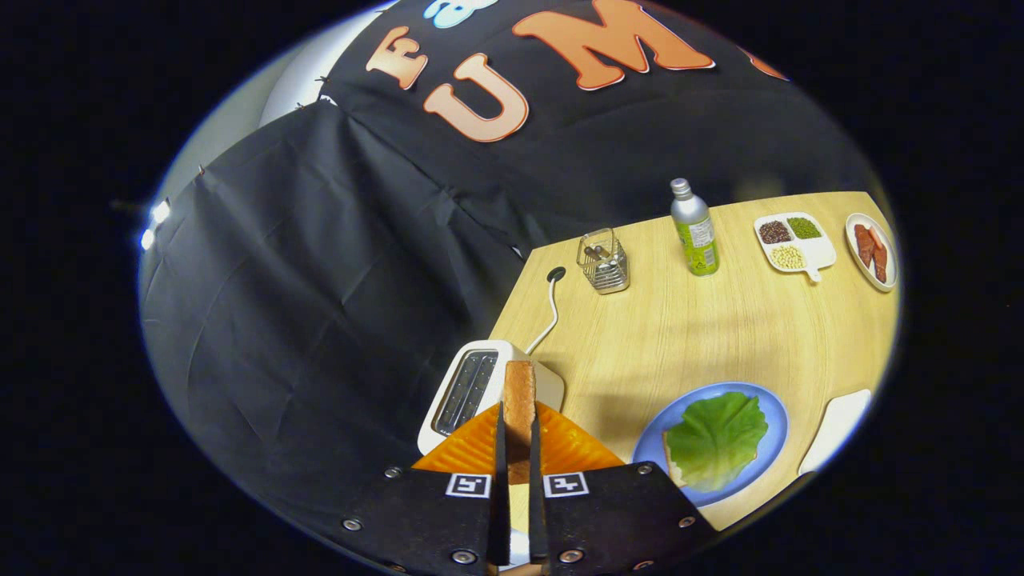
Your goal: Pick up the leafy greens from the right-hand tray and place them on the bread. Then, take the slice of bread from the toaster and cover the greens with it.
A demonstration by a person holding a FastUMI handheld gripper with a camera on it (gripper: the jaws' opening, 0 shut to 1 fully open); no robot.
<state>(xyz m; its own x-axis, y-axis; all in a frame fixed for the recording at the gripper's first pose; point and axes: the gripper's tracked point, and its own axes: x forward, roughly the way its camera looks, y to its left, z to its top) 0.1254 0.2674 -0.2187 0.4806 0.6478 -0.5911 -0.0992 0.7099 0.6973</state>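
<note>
My gripper [518,432] is shut on a slice of toasted bread [519,400], held upright on edge between the two fingers. The slice hangs above the white toaster [472,384], whose slots show just beyond and to the left of the fingers. To the right of the fingers lies a blue plate [766,408] with a green leaf [716,436] spread over a slice of bread [674,470]; only a sliver of that bread's edge shows under the leaf.
A white tray [836,428] sits right of the blue plate. Farther back on the wooden table [680,336] stand a clear holder [604,260], a metal bottle [694,228], a divided dish of beans [792,240] and a plate of sausages [872,250]. The toaster's cord [550,308] runs back.
</note>
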